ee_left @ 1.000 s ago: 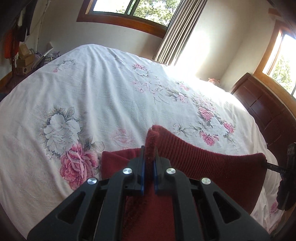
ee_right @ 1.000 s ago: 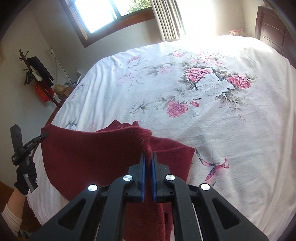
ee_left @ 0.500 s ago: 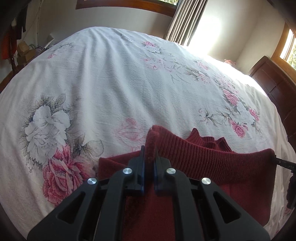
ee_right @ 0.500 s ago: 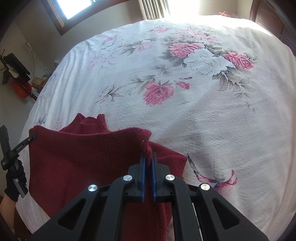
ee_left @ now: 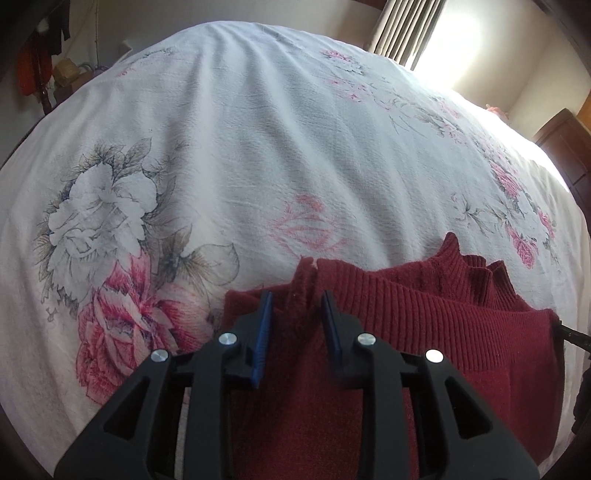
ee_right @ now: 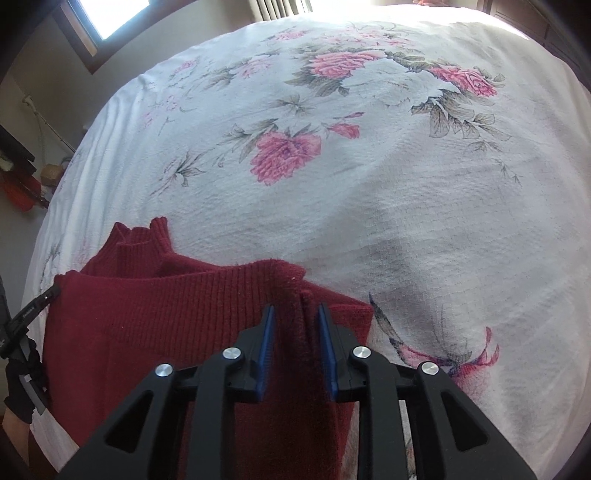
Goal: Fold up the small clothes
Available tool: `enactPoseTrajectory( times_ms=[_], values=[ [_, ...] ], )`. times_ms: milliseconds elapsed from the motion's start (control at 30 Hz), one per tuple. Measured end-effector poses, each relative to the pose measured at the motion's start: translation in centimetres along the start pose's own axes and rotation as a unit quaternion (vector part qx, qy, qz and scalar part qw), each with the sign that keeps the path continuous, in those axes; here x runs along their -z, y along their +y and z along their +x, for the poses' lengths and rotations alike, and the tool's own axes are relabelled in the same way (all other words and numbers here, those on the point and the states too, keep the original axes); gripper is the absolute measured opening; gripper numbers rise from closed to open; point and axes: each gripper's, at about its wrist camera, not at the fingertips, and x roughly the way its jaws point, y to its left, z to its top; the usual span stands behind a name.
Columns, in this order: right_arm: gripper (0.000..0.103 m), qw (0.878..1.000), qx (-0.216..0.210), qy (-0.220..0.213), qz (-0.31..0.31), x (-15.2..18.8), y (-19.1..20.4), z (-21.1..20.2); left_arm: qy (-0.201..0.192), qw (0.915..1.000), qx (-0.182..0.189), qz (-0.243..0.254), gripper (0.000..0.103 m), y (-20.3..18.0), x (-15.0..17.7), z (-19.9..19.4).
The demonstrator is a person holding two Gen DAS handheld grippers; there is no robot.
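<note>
Sweater (ee_left: 424,332): dark red ribbed knit, lying at the near edge of the bed (ee_left: 258,140), lower part doubled up over the body, ribbed hem uppermost, collar (ee_right: 142,243) standing out beyond the fold. Left gripper (ee_left: 297,314): fingers (ee_left: 263,332) spread, a raised corner of hem between them, neither blue pad pressing it. Right gripper (ee_right: 295,325): fingers (ee_right: 266,343) likewise spread astride the opposite hem corner, cloth loose between. Bedspread (ee_right: 369,192): white, printed with pink roses and grey leaves, bare ahead of the sweater. Surroundings: curtain (ee_left: 406,29) and sunlit wall behind the bed; dark wooden headboard (ee_left: 565,147) at the far right; cluttered rack (ee_left: 37,70) at the far left. A gloved hand (ee_right: 20,387) shows at the left margin of the right view.
</note>
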Motion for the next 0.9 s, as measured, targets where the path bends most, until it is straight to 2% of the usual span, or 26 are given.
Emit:
enactPoseTrajectory(
  times_ms=[67, 167, 333, 400, 500, 533, 567, 600, 633, 733, 900],
  values=[
    [0.039, 1.000, -0.007, 0.000, -0.007, 0.6, 0.1, -1.5, -0.008, 1.0000, 0.000, 0.001, 0.032, 0.6, 0.1, -1.6],
    [0.048, 1.000, -0.023, 0.005, -0.012, 2.8, -0.1, -4.0, -0.022, 0.9993, 0.003, 0.029, 0.033, 0.3, 1.4, -4.5],
    [0.049, 0.998, -0.059, 0.038, -0.004, 8.6, -1.1, -6.4, -0.013, 0.9960, 0.037, 0.081, 0.039, -2.0, 6.4, -8.1],
    [0.050, 0.997, -0.049, 0.052, -0.003, 11.0, -1.4, -6.6, -0.004, 0.9950, 0.043, 0.090, 0.043, -2.8, 8.6, -8.8],
    [0.050, 0.995, -0.066, 0.074, 0.014, 14.1, -2.3, -5.9, 0.009, 0.9937, 0.064, 0.091, 0.043, -3.6, 11.2, -9.3],
    [0.044, 0.994, -0.073, 0.084, 0.016, 14.9, -2.4, -5.4, 0.013, 0.9930, 0.062, 0.099, 0.043, -3.9, 11.9, -9.3],
    [0.023, 0.992, -0.081, 0.090, 0.018, 15.4, -2.4, -5.1, 0.017, 0.9924, 0.059, 0.107, 0.043, -4.3, 12.4, -9.2],
    [0.015, 0.992, -0.086, 0.093, 0.019, 15.7, -2.3, -5.1, 0.025, 0.9918, 0.060, 0.110, 0.043, -4.5, 12.9, -9.0],
    [0.012, 0.993, -0.085, 0.084, 0.017, 15.8, -2.2, -5.5, 0.033, 0.9915, 0.064, 0.108, 0.043, -4.5, 13.2, -8.7],
    [0.009, 0.996, -0.072, 0.059, 0.004, 15.6, -2.1, -7.2, 0.049, 0.9911, 0.049, 0.114, 0.043, -4.4, 13.9, -7.9],
    [0.010, 0.995, -0.050, 0.080, 0.010, 16.2, -2.8, -5.5, 0.058, 0.9916, 0.046, 0.106, 0.042, -3.5, 14.3, -7.0]
  ],
)
